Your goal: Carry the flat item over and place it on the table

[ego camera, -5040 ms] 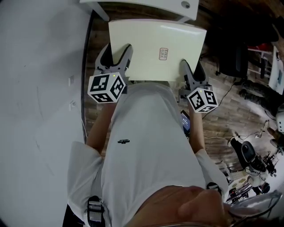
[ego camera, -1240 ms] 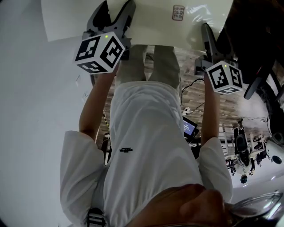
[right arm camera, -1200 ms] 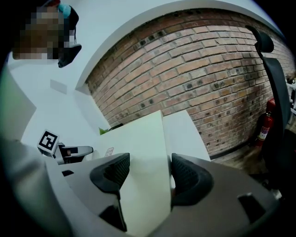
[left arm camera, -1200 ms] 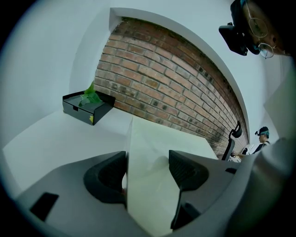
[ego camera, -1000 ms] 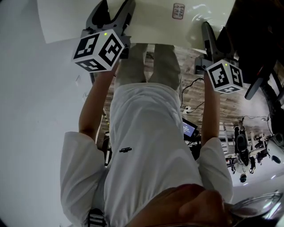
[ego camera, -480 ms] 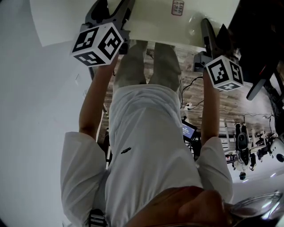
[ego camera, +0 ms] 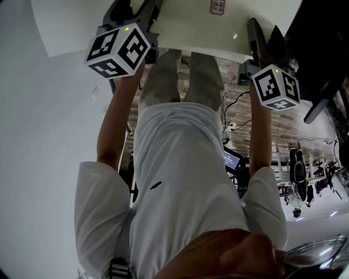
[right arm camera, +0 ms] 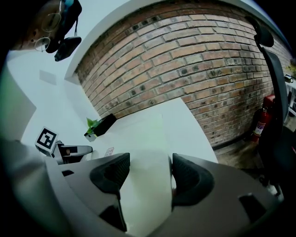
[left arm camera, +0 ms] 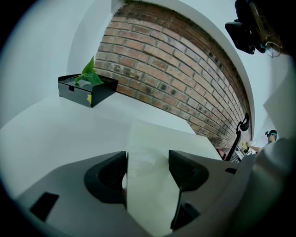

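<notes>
The head view's top edge is cutting off the far part of the board point(ego camera: 185, 24) and part of its label point(ego camera: 218, 6), whose print is showing too small to read.

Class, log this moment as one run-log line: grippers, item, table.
left gripper: shut on flat panel | right gripper: shut on flat panel | flat panel: over white table, not released

The right gripper's point(right arm camera: 145, 175) dark grey jaws are closed on the near edge of a pale cream flat board point(right arm camera: 138, 134), and a white table point(right arm camera: 196, 125) shows beyond the board. Past the board's far left corner stands a black box with green leaves point(right arm camera: 101, 125). At the board's left side is the left gripper point(right arm camera: 74, 150). To the board's right, by the red brick wall point(right arm camera: 185, 60), stands a red fire extinguisher point(right arm camera: 259, 126).
</notes>
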A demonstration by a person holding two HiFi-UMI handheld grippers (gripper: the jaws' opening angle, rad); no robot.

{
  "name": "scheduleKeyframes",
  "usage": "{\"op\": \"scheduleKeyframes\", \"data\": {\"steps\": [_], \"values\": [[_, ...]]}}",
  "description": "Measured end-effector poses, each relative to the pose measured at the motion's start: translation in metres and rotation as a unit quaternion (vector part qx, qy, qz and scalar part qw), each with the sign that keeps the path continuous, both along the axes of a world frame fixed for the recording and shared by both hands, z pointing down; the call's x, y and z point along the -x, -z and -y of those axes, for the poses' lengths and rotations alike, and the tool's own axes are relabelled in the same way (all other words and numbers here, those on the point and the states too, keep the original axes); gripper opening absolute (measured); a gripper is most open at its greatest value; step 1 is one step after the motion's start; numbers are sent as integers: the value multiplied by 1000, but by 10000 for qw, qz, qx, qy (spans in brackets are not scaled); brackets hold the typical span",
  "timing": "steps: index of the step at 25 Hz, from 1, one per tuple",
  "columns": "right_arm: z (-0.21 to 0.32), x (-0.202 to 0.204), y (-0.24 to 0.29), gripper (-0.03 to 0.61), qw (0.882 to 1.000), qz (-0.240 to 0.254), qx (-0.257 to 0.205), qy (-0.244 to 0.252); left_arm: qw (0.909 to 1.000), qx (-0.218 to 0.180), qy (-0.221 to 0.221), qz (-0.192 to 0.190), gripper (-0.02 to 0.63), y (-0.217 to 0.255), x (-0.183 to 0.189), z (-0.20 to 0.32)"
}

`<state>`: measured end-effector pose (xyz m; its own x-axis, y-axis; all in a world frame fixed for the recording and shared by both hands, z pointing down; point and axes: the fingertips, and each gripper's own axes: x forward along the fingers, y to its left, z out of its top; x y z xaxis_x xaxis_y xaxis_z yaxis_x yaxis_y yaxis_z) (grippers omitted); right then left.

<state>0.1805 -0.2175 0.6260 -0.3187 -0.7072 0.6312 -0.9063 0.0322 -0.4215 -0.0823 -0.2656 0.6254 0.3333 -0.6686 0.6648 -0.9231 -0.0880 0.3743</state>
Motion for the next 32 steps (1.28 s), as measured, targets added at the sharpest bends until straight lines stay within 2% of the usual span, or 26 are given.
{"op": "scheduleKeyframes", "data": {"steps": [3, 9, 14, 17, 24, 29, 32], "values": [[0, 1, -1, 290, 10000, -80, -3, -9, 9998, -1, -12, 176, 301, -2, 1, 2], [-1, 3, 2, 290, 10000, -15, 30, -11, 9964, -357, -70, 769, 299, 7, 2, -1], [-6, 0, 3, 290, 9999, -127, -10, -1, 9969, -475, -93, 615, 298, 12, 1, -7], [-8, -2, 6, 290, 9998, -166, -39, -39, 9965, -497, -196, 649, 298, 16, 1, -14], [-8, 1, 37, 290, 9993, -275, -216, -89, 9961, -669, -220, 525, 282, 43, 3, -27], [-15, 5, 60, 290, 9990, -297, -326, -9, 9941, -845, -303, 609, 177, 72, -4, -35], [-24, 13, 76, 280, 9990, -264, -353, 54, 9933, -904, -292, 659, 79, 91, -1, -44]]}}
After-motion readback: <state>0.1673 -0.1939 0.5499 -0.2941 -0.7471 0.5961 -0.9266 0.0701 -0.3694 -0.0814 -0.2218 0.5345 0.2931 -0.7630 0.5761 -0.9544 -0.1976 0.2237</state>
